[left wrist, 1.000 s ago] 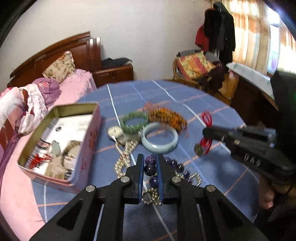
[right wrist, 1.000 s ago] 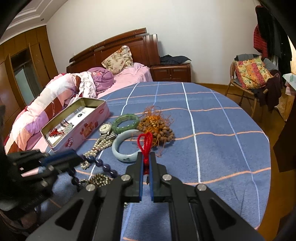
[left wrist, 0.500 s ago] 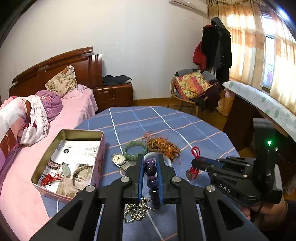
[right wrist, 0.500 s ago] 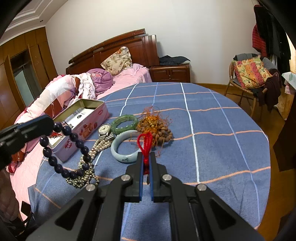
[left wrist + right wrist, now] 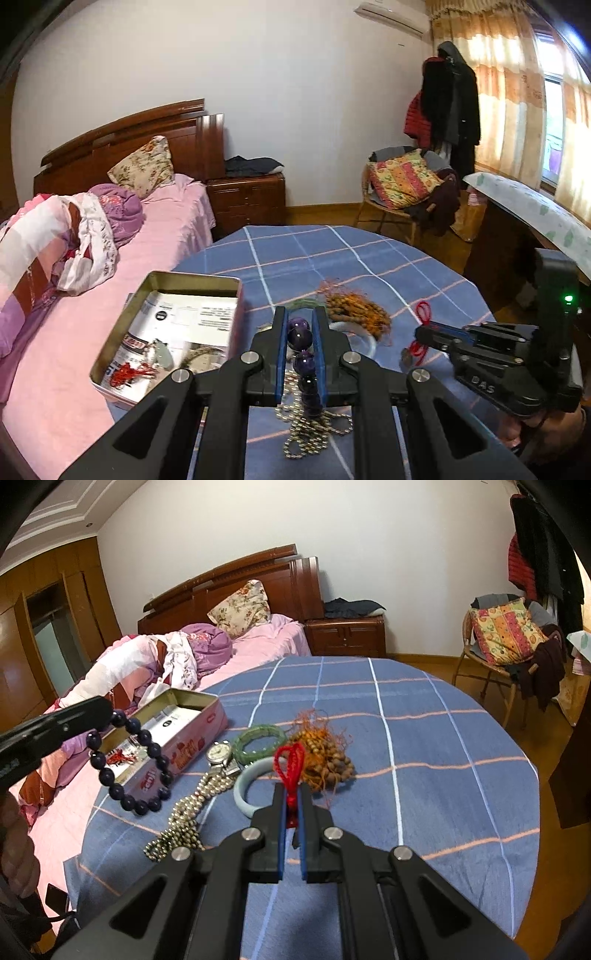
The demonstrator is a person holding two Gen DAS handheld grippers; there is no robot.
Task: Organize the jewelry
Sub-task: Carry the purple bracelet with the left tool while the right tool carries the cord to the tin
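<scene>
My left gripper (image 5: 299,317) is shut on a dark purple bead bracelet (image 5: 303,354), lifted above the table; from the right wrist view the bracelet (image 5: 129,760) hangs as a loop from that gripper (image 5: 105,712), beside the open tin box (image 5: 177,734). My right gripper (image 5: 291,794) is shut on a red cord charm (image 5: 291,764), its loop sticking up between the fingers. The tin box (image 5: 166,325) holds a red knot and small pieces. On the blue tablecloth lie a pale jade bangle (image 5: 251,782), a green bangle (image 5: 258,738), a watch (image 5: 219,753), a silver bead chain (image 5: 184,812) and brown-orange beads (image 5: 325,753).
The round table (image 5: 424,757) with a blue checked cloth stands beside a pink bed (image 5: 258,646). A wooden nightstand (image 5: 347,635) and a chair with a patterned cushion (image 5: 506,631) stand behind. A person's hand (image 5: 14,842) holds the left gripper at the left edge.
My left gripper has risen with the purple bracelet, lifting it off the table and toward the tin box. The right gripper stayed still with the red cord.
</scene>
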